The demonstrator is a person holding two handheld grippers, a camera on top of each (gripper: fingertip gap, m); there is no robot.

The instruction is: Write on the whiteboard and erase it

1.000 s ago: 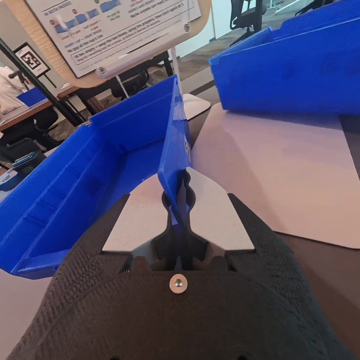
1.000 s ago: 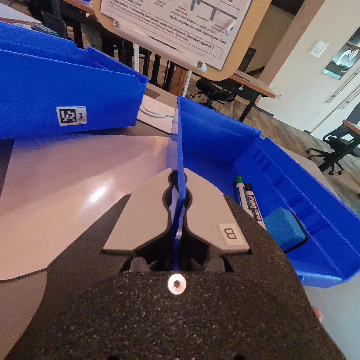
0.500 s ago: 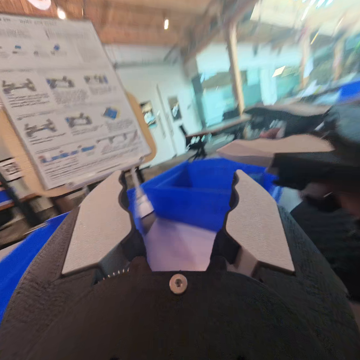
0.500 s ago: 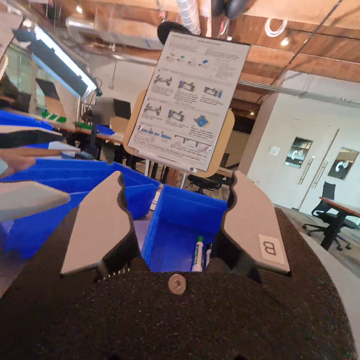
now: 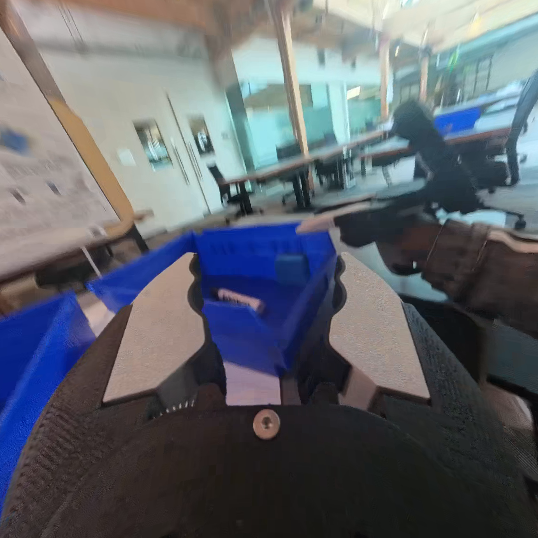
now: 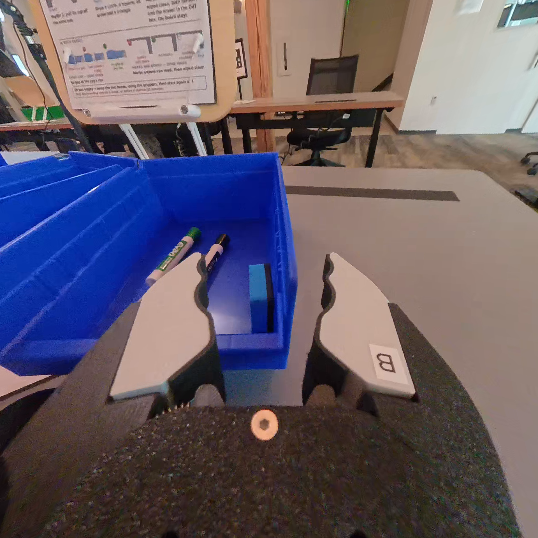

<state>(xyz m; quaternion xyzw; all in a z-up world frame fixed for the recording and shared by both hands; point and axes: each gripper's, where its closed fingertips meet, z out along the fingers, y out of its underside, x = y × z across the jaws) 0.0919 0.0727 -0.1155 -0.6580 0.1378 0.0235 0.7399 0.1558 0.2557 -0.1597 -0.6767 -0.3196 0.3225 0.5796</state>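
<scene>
A blue bin (image 6: 285,262) on the grey table holds a green-capped marker (image 6: 174,256), a black-capped marker (image 6: 217,251) and a blue eraser (image 6: 257,294) standing on edge against its right wall. My right gripper (image 6: 265,257) is open and empty above the bin's near right corner. The left wrist view is blurred; my left gripper (image 5: 266,259) is open and empty, facing the same bin (image 5: 256,250), with the eraser (image 5: 291,269) and a marker (image 5: 238,300) in it. The white whiteboard (image 5: 250,387) lies flat under it and also shows in the right wrist view (image 6: 17,381).
A second blue bin (image 6: 43,186) stands to the left, also in the left wrist view (image 5: 29,349). A hand holds the right gripper (image 5: 317,225) at the right of the left wrist view. An instruction sign (image 6: 131,52) stands behind the bins. A dark tape strip (image 6: 369,193) lies on the table.
Both grippers were shut on the bins' walls; they let go, opened and lifted. Both views have since swung toward the bin with the markers and eraser.
</scene>
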